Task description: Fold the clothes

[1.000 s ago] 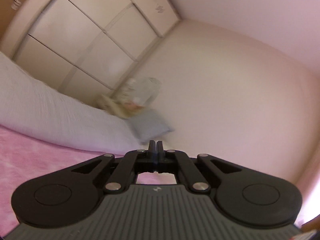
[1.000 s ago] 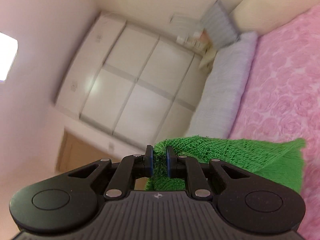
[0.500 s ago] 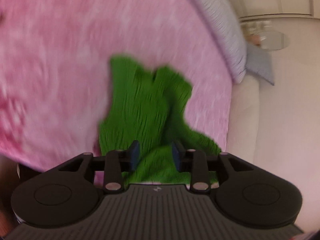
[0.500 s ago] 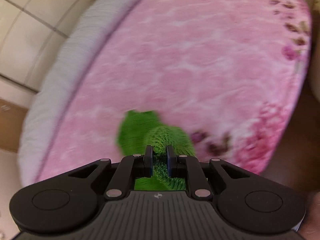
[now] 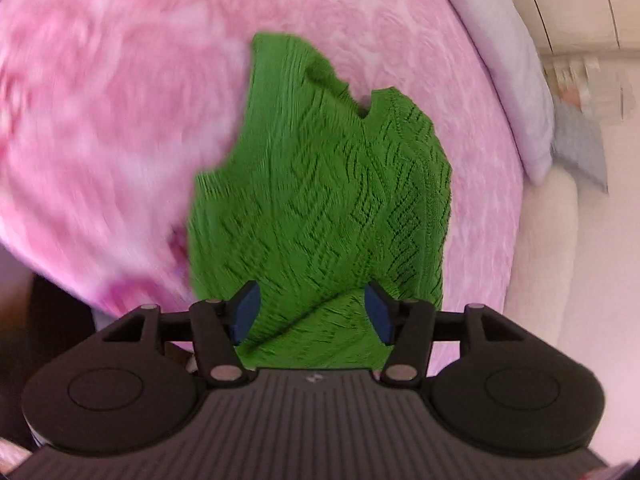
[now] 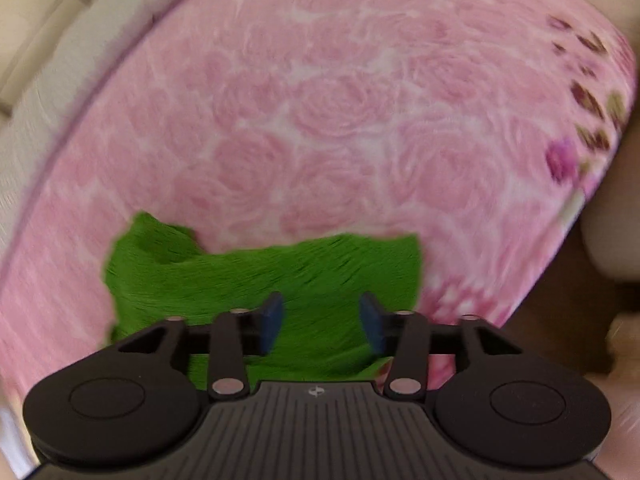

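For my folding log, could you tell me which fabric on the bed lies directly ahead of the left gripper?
The green knitted garment; the pink rose-patterned blanket lies under it, and the pale lilac pillow sits apart along the bed's edge.

Pink rose-print bedspread [image 6: 360, 120], pale lilac bolster [image 5: 504, 60] along its edge, cream wardrobe [image 5: 580, 0]

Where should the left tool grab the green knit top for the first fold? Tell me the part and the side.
Grip the green knit top at its near hem, where a raised fold sits between the open left tool. Come from the near bed edge; elsewhere it lies flat on the pink blanket.
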Available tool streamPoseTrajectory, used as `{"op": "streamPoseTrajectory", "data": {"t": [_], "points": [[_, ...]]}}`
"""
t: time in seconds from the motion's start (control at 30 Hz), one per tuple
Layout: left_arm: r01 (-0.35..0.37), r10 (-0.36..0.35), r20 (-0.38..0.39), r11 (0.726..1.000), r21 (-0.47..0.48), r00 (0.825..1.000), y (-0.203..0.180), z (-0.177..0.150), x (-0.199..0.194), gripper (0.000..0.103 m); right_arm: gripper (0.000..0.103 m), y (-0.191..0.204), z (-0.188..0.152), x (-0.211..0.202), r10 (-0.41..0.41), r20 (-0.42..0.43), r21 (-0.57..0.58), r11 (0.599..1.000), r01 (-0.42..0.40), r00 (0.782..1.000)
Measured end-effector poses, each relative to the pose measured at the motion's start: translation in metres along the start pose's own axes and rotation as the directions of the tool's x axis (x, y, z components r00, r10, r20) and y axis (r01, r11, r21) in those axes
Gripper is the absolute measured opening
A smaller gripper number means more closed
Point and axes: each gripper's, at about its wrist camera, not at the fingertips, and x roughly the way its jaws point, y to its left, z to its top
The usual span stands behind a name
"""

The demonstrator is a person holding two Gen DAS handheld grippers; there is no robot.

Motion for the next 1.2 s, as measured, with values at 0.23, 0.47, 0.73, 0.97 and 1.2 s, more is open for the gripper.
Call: {"op": "streamPoseTrajectory", "data": {"t": [0.23, 0.47, 0.73, 0.97, 1.2], "points": [[0.011, -0.008, 0.022, 0.986, -0.169, 1.000, -0.035, -0.092, 0.059, 0.059, 0.055, -0.070, 0.043, 0.032, 0.062, -0.193, -0.124, 0.988, -0.087, 0.979], [-0.032, 0.108, 0.142, 0.890, -0.454, 0.984, -0.047, -0.097, 0.089, 0.068, 0.056, -0.100, 0.047, 0.059, 0.103, -0.279, -0.068, 0.990, -0.127, 0.955], [-0.118, 0.241, 0.116, 0.772, -0.625, 0.963, -0.025, -0.066, 0.128, 0.076, 0.068, -0.086, 0.063, 0.078, 0.131, -0.295, -0.150, 0.972, -0.182, 0.946], [-0.080, 0.231, 0.149, 0.755, -0.651, 0.961, -0.014, -0.080, 0.128, 0.028, 0.074, -0.070, 0.062, 0.108, 0.110, -0.367, -0.288, 0.931, -0.225, 0.924], [-0.037, 0.209, 0.178, 0.742, -0.669, 0.962, -0.004, -0.100, 0.122, 0.004, 0.052, -0.059, 0.050, 0.111, 0.139, -0.377, -0.355, 0.892, -0.281, 0.916]]}}
